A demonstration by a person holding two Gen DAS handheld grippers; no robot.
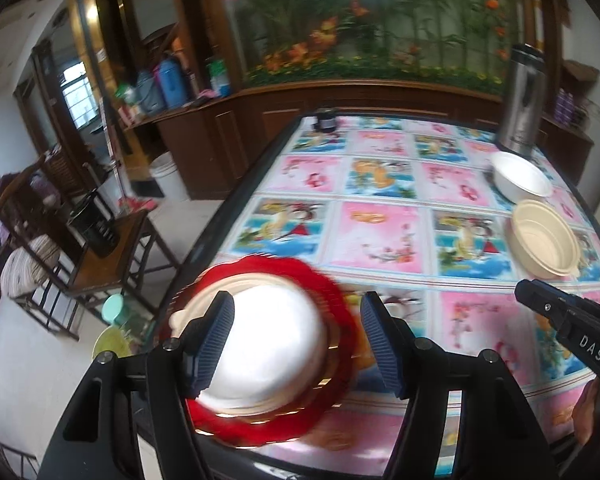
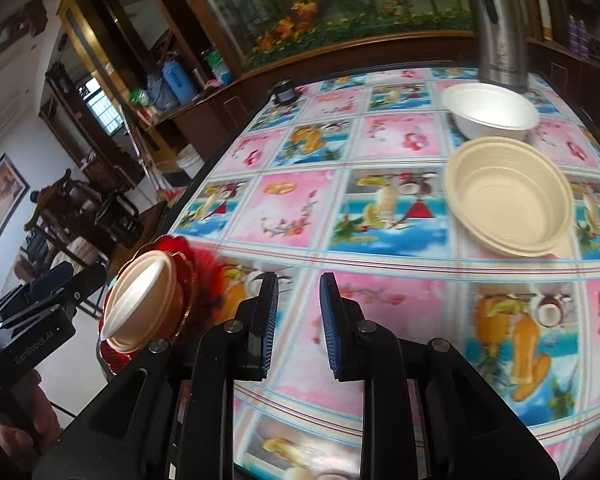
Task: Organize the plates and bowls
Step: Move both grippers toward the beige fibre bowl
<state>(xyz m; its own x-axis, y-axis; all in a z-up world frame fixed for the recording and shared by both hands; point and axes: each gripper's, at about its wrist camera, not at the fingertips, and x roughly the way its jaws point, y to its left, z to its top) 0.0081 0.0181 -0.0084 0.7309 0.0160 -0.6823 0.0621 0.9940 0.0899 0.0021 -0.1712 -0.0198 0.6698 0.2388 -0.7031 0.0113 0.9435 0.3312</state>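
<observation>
A stack sits at the table's near left corner: a red scalloped plate [image 1: 332, 292] with a beige bowl and a white bowl [image 1: 272, 344] nested on it. It also shows in the right wrist view [image 2: 140, 304]. My left gripper [image 1: 296, 344] is open, its fingers either side of the white bowl, not gripping. My right gripper [image 2: 299, 320] is open and empty above the tablecloth. A beige bowl [image 1: 544, 240] [image 2: 508, 196] and a white bowl [image 1: 520, 178] [image 2: 488, 112] stand at the right.
A steel thermos [image 1: 522, 100] [image 2: 498, 24] stands behind the white bowl. A small dark jar [image 1: 326, 120] [image 2: 284, 94] sits at the far left edge of the table [image 1: 380, 232]. Chairs and a wooden cabinet stand left of the table.
</observation>
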